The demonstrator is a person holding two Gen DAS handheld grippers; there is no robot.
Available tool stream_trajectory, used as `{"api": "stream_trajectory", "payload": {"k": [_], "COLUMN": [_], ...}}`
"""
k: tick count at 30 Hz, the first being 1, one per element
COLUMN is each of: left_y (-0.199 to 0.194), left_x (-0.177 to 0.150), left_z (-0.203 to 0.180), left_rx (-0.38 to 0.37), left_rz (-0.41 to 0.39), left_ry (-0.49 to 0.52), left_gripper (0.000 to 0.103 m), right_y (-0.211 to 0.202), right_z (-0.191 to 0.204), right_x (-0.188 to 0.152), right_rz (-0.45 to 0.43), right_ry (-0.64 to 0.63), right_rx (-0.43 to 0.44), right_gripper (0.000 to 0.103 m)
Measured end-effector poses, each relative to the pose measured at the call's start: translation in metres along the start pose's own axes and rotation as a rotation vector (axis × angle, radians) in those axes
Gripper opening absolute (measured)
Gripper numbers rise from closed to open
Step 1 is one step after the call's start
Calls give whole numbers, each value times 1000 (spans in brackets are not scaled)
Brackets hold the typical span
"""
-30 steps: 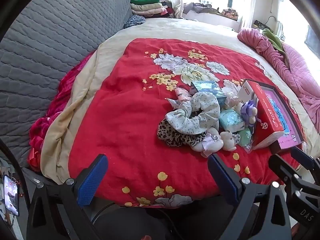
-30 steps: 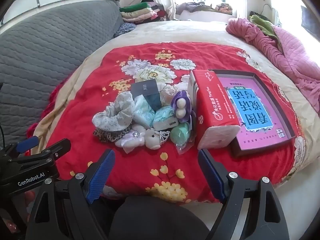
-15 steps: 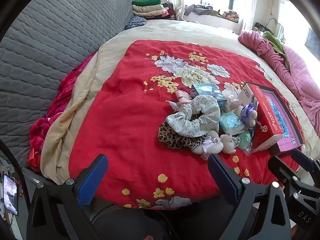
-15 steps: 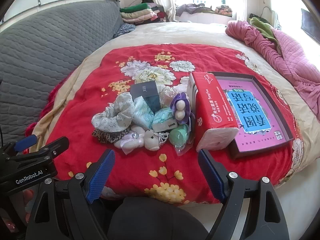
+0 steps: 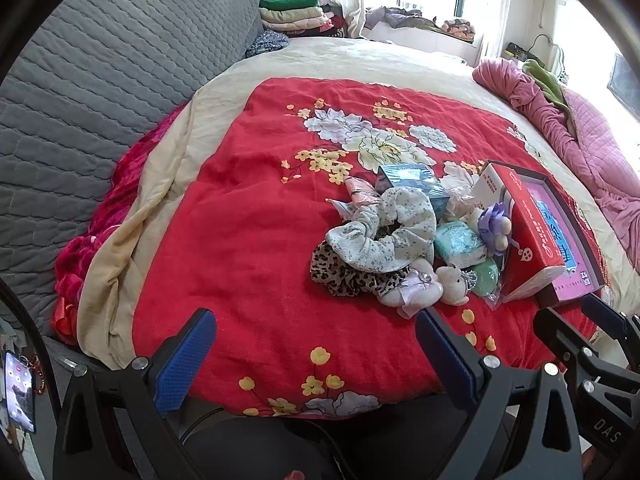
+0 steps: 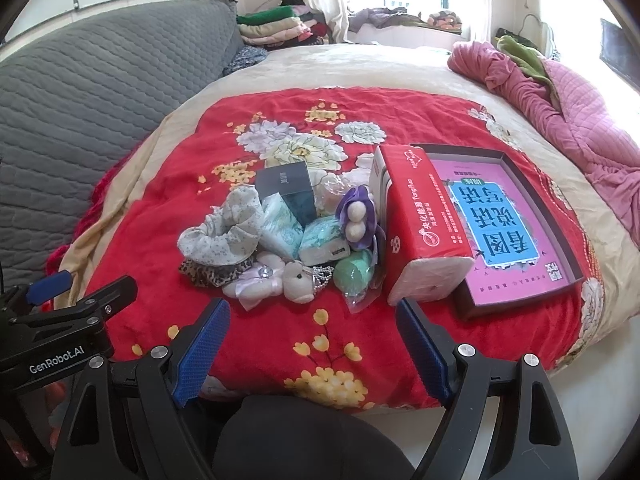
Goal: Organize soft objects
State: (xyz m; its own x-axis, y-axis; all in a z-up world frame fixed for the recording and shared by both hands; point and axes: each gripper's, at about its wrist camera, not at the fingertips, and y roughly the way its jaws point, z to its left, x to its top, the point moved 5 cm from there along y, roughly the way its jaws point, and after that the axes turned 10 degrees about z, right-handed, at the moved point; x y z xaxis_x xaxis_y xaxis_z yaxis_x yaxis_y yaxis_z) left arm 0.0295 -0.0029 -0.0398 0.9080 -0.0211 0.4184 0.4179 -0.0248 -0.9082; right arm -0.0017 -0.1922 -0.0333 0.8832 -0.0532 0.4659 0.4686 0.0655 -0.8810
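Observation:
A heap of soft things lies on the red flowered blanket: a pale floral scrunchie, a leopard scrunchie, small plush bears, a purple flower toy, a green pouch and tissue packs. A red tissue box leans beside a dark tray holding a pink book. My left gripper hangs open over the blanket's near edge, short of the heap. My right gripper is open too, just in front of the bears.
A grey quilted headboard runs along the left. Pink bedding is bunched at the right. Folded clothes are stacked at the back by the window. A dark box stands behind the heap.
Both views have shifted slightly, with the heap sitting a little lower and nearer in frame. Both grippers remain open and nothing on the bed has moved.

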Motion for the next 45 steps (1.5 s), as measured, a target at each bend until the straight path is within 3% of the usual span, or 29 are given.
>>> {"api": "stream_trajectory", "payload": {"k": [31, 40, 45], "left_y": [16, 35, 48], "left_x": [0, 13, 30], "left_z": [0, 3, -8], "left_rx": [-33, -79, -101], "left_rz": [30, 67, 85], "left_ry": [-6, -8, 43], "left_gripper": [100, 100, 100], "right_y": [13, 26, 36], "right_z": [-5, -6, -12], "right_x": [0, 7, 17], "right_rz": [27, 42, 46], "right_ry": [22, 14, -1], "right_rx": [13, 11, -6], "right_gripper": [85, 85, 85]}}
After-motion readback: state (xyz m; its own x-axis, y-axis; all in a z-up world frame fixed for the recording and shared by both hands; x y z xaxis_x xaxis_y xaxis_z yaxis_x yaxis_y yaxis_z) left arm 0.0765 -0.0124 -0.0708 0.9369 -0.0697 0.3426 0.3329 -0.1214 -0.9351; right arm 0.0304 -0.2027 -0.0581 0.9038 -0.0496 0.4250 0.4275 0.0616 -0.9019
